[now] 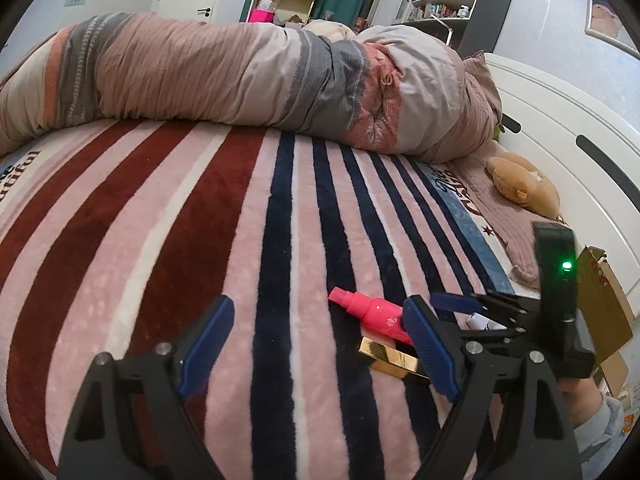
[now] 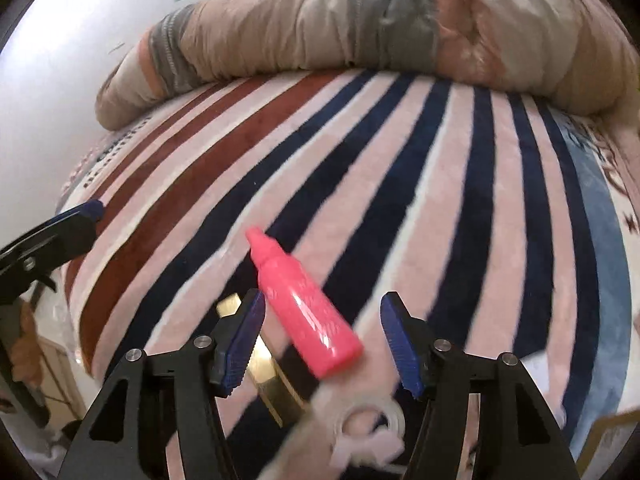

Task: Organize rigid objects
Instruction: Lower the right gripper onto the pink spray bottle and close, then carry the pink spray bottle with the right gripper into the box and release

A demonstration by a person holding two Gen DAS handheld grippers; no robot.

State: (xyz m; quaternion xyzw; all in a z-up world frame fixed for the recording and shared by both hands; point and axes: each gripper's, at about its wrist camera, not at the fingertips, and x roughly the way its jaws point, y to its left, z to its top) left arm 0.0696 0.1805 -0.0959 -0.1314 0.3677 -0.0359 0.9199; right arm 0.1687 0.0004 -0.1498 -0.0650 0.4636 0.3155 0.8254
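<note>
Pink plush striped blanket (image 1: 208,240) covers the bed, a soft, uneven footing for the items. The pink bottle (image 2: 308,312) lies on its side at lower centre of the right wrist view, cap toward the upper left. It sits between the right gripper (image 2: 322,340)'s blue pads, which stand apart and press on nothing. A gold bar-shaped case (image 2: 272,384) lies just beside the bottle, partly under the left pad, and a white ringed item (image 2: 368,424), too blurred to identify, lies at the lower edge.

The left gripper (image 1: 316,348) hangs wide open and empty in the lower part of its own view, with bottle and case next to its right pad.

Risks, as judged:
- The bottle lies diagonally across the jaws; a closure may pivot or squirt it out.
- The near pad may snag the gold case.
- Plush pile may catch a descending pad.
- The two grippers sit close and could collide.
</note>
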